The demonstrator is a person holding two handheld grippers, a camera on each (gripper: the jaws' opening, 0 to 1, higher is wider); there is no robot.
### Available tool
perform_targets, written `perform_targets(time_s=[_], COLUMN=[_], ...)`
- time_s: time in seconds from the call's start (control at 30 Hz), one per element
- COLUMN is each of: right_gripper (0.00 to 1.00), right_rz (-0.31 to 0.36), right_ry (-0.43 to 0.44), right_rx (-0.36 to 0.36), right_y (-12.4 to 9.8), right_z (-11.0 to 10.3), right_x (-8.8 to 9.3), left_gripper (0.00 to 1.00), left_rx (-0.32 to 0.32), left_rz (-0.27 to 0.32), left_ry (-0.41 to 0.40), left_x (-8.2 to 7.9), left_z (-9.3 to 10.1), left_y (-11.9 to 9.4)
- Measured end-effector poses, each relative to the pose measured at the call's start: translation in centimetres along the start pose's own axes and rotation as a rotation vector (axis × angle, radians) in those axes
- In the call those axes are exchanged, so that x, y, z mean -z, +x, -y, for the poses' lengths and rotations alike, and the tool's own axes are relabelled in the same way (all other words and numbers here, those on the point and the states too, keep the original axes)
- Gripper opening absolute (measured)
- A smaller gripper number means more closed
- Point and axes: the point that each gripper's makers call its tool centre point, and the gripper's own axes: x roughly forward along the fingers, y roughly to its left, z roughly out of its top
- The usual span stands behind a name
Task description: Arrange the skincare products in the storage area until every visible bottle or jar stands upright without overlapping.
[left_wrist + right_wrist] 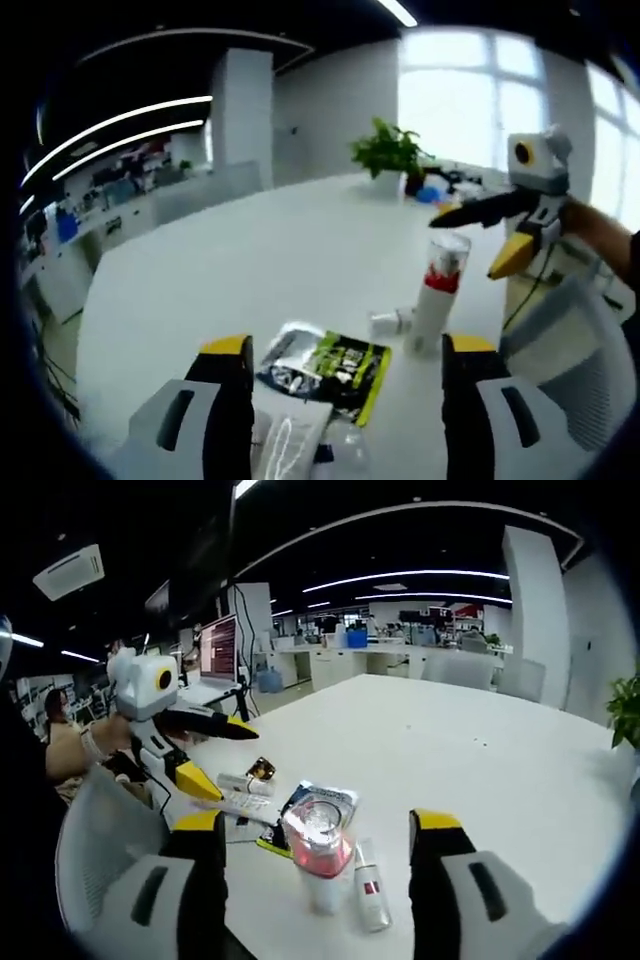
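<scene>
A tall white bottle with a red band and clear domed cap (440, 288) stood upright near the desk's (280, 250) close edge, a small white tube with a red label (369, 888) lying flat just beside it and flat foil sachets (335, 365) nearby. Both the left tongs (348, 372) and right tongs (318, 845) stood wide and held nothing. The bottle looked light, stiff, smooth and top-heavy, best gripped low on its white body; the tube would likely roll, so across its middle.
</scene>
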Motion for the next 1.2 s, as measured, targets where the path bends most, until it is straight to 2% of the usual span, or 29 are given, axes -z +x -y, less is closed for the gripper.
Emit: perform_targets(time_s=[0.13,0.37,0.5,0.67,0.77,0.9,1.2], right_gripper=[0.79,0.85,0.91,0.95,0.98,0.99,0.99], right_rz=[0.003,-0.002,-0.021,-0.046,-0.047,-0.071,-0.035], right_ry=[0.005,0.018,0.023,0.024,0.042,0.024,0.074], right_rx=[0.014,0.024,0.033,0.040,0.048,0.066,0.076], right_y=[-0.3,-0.6,-0.9,-1.1,-1.1,-1.0,-1.0], right_z=[-0.2,-1.3,-1.8,-2.1,-2.2,-2.0,-2.1], right_x=[0.2,1.0,1.8,2.8,3.1,3.6,3.4], left_gripper=[0.79,0.86,0.94,0.96,0.97,0.97,0.97], left_rx=[-0.017,-0.028,-0.043,-0.060,-0.075,-0.087,-0.094], left_rz=[-0.020,-0.029,-0.046,-0.048,-0.049,-0.055,-0.086], left_ry=[0.027,-0.003,-0.004,-0.029,-0.014,-0.023,-0.009], left_x=[0.6,1.5,2.4,3.3,3.8,4.3,5.3], left_z=[0.2,-0.1,-0.2,-0.6,-1.2,-1.5,-2.1], left_y=[-0.9,-2.4,-3.4,-4.4,-4.9,-5.3,-5.4])
